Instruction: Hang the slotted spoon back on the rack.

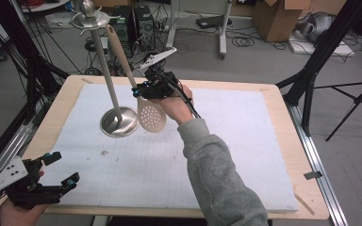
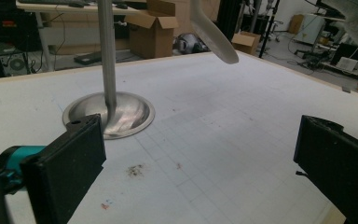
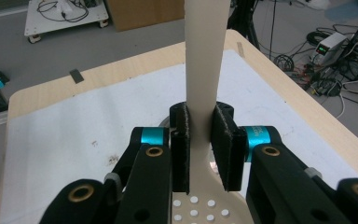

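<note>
a lab: tripod legs (image 1: 353, 101), floor cables (image 1: 245, 41), cardboard boxes (image 1: 283, 16) and electronics around a padded table (image 1: 283, 141).

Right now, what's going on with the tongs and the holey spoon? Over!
Right tongs clamped on slotted spoon's handle. Left tongs open, empty, near table's corner. Metal stand right beside the spoon.

My right gripper (image 1: 141, 89) holds the slotted spoon (image 1: 151, 115) just right of the stand (image 1: 119, 121); my left gripper (image 1: 59, 169) sits at the mat's (image 1: 245, 155) near-left corner.

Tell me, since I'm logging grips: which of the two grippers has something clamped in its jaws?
The right gripper: its jaws pinch the neck of the beige slotted spatula beside the steel utensil stand. The left gripper, at the table's near-left corner, stands open with nothing between its jaws.
</note>
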Available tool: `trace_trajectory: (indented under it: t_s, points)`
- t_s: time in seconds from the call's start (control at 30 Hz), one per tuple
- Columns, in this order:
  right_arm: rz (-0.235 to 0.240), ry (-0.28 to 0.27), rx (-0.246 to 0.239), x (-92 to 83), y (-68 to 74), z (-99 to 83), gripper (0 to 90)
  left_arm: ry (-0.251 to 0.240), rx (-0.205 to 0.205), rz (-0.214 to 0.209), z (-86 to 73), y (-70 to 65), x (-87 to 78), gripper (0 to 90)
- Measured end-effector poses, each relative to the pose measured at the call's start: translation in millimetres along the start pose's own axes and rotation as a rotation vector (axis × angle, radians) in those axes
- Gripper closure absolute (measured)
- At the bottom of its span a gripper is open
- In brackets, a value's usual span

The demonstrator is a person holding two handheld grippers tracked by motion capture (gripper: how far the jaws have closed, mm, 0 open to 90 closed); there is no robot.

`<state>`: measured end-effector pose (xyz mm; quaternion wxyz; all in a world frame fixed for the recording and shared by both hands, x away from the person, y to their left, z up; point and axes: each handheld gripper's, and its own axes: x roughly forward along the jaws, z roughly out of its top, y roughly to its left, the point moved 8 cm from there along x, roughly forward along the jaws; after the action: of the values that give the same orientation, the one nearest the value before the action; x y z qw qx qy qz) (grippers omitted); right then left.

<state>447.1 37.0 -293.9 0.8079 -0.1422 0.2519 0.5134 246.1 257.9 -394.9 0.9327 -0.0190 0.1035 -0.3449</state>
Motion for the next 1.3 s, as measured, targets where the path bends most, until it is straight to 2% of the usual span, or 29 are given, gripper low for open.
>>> trace_trajectory:
  t_s: [0.63,0.87,0.9,0.97,1.1,1.3]
  points:
    - [0.015,-0.036,0.005,26.9,1.7,7.5,78.4,-0.002,-0.007,0.008,-1.4,0.3,-4.8,2.5]
    - [0.024,-0.044,0.007,30.9,3.1,8.5,76.9,0.002,-0.013,0.007,-2.4,-0.1,-5.6,2.5]
    - [0.019,-0.044,0.005,30.6,3.3,8.6,74.8,0.002,-0.013,0.007,-2.4,0.0,-5.6,2.5]
    - [0.019,-0.054,0.005,28.9,4.3,9.3,63.8,0.001,-0.013,0.008,-2.4,0.4,-5.7,2.5]
    - [0.007,-0.068,-0.020,21.7,7.6,8.4,49.4,-0.001,-0.006,0.019,-1.7,2.1,-6.4,2.5]
    - [0.000,-0.101,-0.012,3.7,3.1,-5.6,27.1,-0.019,-0.006,0.024,1.2,4.8,-5.6,2.5]
